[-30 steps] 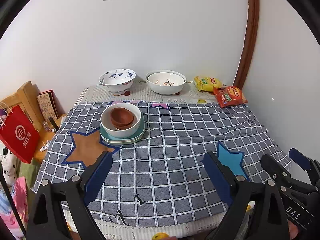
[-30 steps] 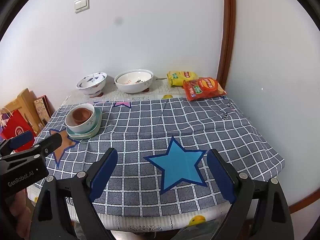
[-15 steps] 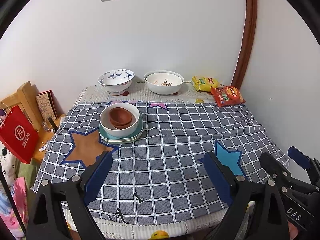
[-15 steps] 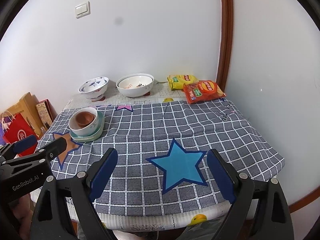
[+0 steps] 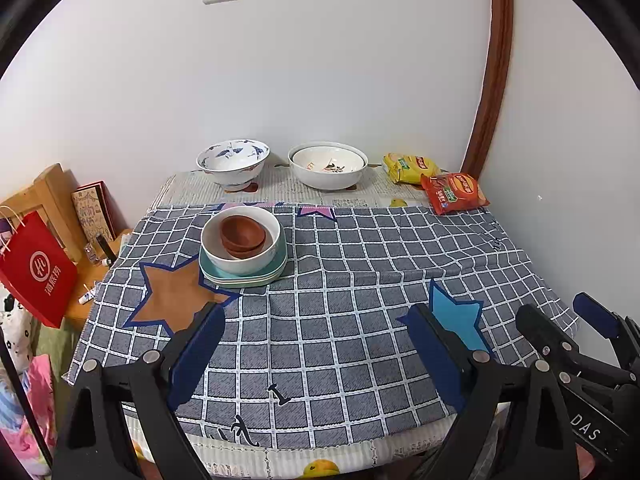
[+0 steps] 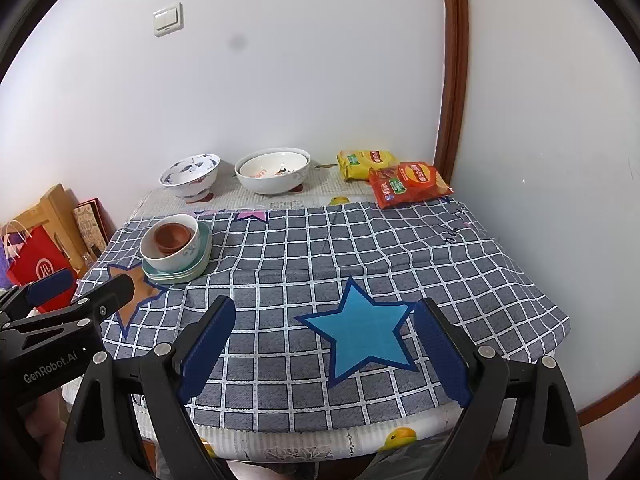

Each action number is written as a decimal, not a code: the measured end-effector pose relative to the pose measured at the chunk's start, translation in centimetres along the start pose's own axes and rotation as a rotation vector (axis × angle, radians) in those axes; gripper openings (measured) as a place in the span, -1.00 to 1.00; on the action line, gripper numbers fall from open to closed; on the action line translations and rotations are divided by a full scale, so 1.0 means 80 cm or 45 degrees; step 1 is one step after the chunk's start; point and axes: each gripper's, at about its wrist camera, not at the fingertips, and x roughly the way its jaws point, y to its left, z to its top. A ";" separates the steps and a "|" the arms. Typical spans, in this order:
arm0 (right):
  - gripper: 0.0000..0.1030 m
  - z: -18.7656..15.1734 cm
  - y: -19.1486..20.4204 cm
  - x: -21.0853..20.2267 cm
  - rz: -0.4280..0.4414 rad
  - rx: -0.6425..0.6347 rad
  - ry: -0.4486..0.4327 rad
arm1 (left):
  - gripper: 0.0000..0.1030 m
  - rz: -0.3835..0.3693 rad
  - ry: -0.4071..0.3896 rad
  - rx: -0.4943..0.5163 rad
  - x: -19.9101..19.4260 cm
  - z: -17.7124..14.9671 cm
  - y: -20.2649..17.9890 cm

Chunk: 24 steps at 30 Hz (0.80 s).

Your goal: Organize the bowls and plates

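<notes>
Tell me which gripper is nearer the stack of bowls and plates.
Left. The left gripper hovers open just short of the stack; the right gripper sits over the blue star, farther to its right.

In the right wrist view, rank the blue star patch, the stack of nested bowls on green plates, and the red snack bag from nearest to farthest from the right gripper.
From the right gripper:
1. Blue star patch, on the cloth just ahead, between the open jaws.
2. Nested bowls on green plates, mid-table, left.
3. Red snack bag, far right, by the wall.
</notes>
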 end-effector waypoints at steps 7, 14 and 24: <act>0.75 -0.001 -0.001 0.000 0.002 0.006 0.001 | 0.79 -0.001 0.001 -0.001 -0.001 0.000 -0.001; 0.75 0.000 -0.001 -0.001 0.002 0.006 -0.004 | 0.79 -0.002 0.002 -0.005 -0.002 -0.001 -0.001; 0.75 -0.001 -0.001 -0.003 0.007 0.009 -0.010 | 0.79 -0.010 0.007 -0.006 -0.001 0.000 -0.003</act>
